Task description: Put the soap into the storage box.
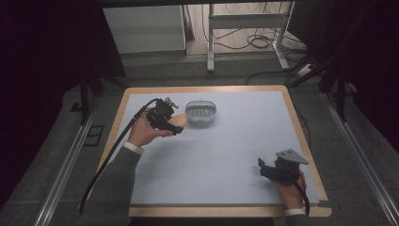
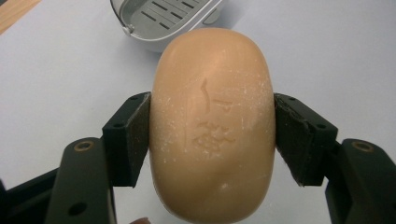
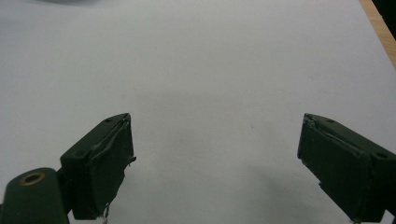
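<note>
A tan oval bar of soap (image 2: 212, 126) is clamped between the two black pads of my left gripper (image 2: 212, 137), which is shut on it. In the high view that left gripper (image 1: 176, 123) holds the soap (image 1: 179, 121) just above the table, a little left of a grey slotted soap dish (image 1: 201, 113). The dish (image 2: 159, 21) lies just beyond the soap in the left gripper view. My right gripper (image 1: 261, 165) rests near the table's front right, jaws wide apart. Nothing is between those jaws (image 3: 215, 163), just the pale mat.
A pale blue mat (image 1: 226, 150) covers the wooden table (image 1: 301, 141). The wooden edge (image 3: 380, 28) shows at the upper right of the right gripper view. Beyond the table stand white frame legs (image 1: 211, 42) and loose cables on the floor.
</note>
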`<action>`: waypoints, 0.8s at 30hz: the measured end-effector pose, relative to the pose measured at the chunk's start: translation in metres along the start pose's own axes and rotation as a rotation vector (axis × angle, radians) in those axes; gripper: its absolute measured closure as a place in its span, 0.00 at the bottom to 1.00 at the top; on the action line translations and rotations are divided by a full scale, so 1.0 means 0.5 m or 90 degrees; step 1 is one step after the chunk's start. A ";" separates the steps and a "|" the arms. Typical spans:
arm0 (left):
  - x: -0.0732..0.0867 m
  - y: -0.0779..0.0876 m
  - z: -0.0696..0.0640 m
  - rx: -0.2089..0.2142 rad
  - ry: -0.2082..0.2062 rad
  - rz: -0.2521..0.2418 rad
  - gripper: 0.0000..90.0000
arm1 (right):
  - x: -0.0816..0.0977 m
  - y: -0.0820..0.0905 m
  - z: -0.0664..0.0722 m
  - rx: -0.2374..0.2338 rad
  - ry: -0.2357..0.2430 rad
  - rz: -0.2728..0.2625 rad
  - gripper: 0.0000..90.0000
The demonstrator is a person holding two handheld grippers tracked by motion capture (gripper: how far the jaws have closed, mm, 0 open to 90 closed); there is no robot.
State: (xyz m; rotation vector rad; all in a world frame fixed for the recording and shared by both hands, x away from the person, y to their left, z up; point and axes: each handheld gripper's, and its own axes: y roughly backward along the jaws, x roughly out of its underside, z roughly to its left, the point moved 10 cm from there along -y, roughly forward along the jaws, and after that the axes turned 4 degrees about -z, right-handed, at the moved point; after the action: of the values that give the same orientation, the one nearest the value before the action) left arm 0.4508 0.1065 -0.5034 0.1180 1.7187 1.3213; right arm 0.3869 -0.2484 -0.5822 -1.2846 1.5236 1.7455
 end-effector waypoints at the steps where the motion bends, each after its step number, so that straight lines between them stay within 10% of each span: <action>1: 0.000 0.000 0.000 0.000 0.000 0.000 0.36 | 0.000 0.000 0.000 0.000 0.000 0.000 0.12; 24: -0.040 -0.013 0.004 0.006 0.006 -0.010 0.36 | 0.000 0.000 0.001 0.000 0.003 0.002 0.12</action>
State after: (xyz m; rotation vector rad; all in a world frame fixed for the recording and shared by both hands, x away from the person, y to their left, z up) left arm 0.4662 0.0938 -0.4968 0.1047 1.7305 1.3041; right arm 0.3868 -0.2481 -0.5824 -1.2884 1.5284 1.7454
